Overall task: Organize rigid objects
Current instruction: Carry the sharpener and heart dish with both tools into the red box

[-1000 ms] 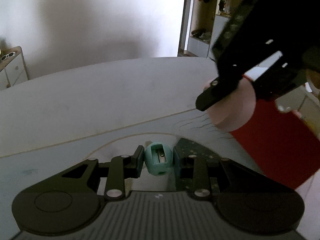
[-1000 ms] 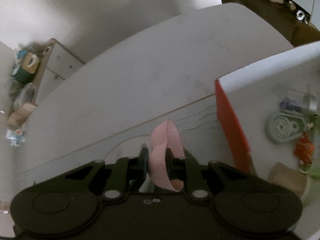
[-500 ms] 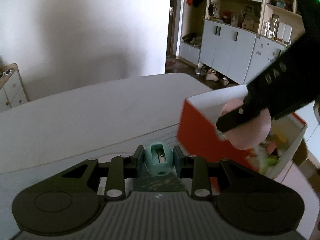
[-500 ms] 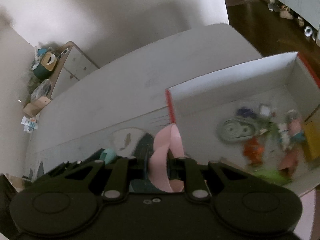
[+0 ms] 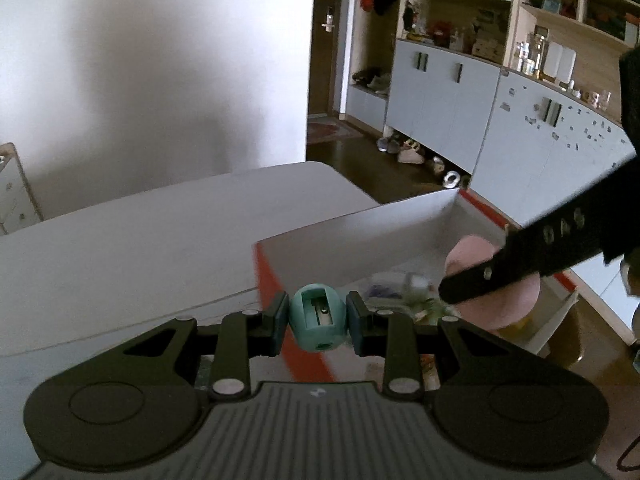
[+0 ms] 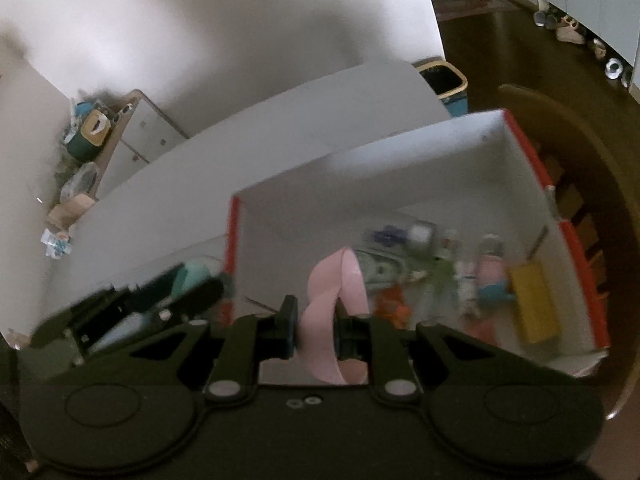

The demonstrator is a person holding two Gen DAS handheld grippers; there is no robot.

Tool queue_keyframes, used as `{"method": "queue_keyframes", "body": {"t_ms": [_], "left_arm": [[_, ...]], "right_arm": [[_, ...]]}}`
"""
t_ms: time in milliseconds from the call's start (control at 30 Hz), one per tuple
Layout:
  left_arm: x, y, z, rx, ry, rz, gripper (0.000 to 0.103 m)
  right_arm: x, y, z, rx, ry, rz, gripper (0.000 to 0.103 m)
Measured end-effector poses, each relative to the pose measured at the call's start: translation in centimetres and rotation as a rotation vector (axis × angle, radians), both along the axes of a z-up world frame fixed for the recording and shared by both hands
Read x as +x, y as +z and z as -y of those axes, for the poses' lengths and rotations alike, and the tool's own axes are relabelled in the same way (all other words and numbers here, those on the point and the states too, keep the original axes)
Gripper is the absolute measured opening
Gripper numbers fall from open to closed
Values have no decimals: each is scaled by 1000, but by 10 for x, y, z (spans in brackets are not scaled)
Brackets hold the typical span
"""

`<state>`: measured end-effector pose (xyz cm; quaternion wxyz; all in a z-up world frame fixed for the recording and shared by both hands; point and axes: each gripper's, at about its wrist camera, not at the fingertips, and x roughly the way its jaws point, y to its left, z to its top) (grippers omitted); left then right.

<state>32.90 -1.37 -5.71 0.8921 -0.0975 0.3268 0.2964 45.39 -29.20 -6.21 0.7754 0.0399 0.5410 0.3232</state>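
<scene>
Box [image 6: 400,168], red outside and white inside, sits on white table [image 5: 140,232], already holds heap of small items: yellow block [image 6: 536,304], orange piece, pale figures, rest too blurred to name. Left gripper [image 5: 318,322] pinches teal egg-shaped sharpener [image 5: 318,320], held in air just short of box's near red wall. Right gripper [image 6: 316,324] clamps pink ring [image 6: 336,308], hangs above box interior. Judgement: sorting well along; both carried pieces not yet dropped in. Left to do: release ring, then sharpener, into box.
</scene>
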Motion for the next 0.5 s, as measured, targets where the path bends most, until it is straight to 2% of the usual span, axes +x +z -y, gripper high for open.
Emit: {"method": "queue_keyframes", "body": {"t_ms": [100, 233, 500], "left_arm": [[18, 4, 4, -14, -8, -17, 31], [41, 1, 6, -32, -19, -46, 31], [90, -28, 1, -88, -42, -143, 31]], "right_arm": [[9, -4, 17, -15, 1, 5, 15], [15, -9, 28, -56, 32, 57, 15], [-3, -32, 20, -201, 231, 225, 15]]}}
